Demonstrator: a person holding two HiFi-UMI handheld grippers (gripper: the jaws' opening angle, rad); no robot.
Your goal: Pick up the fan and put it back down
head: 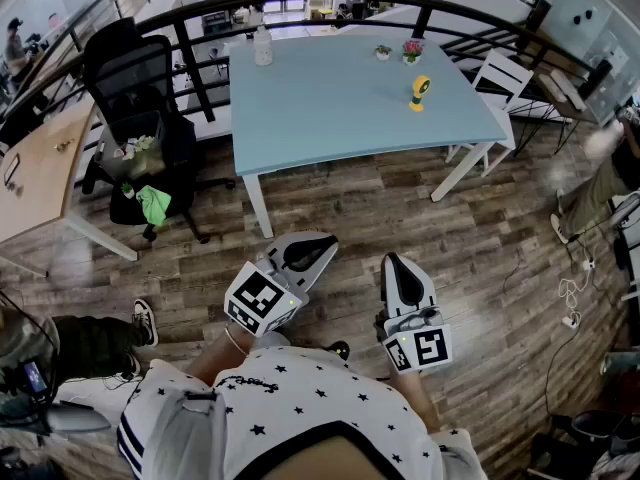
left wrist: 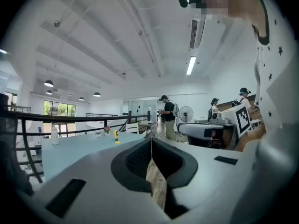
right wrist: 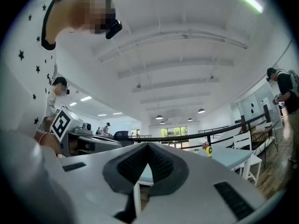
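Evidently unstarted: the fan (head: pixel 419 92) stands untouched on the table (head: pixel 330 108). Left gripper (head: pixel 308 251) and right gripper (head: pixel 397 268), jaws together and empty, hang well short.

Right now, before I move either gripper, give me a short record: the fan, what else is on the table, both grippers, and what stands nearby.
fan: yellow, upright, near the right end of the blue table, untouched
also on table: clear bottle at the far left; two small flower pots at the far edge
left gripper: jaws together, empty, near the person's body, short of the table
right gripper: jaws together, empty, also short of the table
beside table: black office chair on the left, white chair on the right
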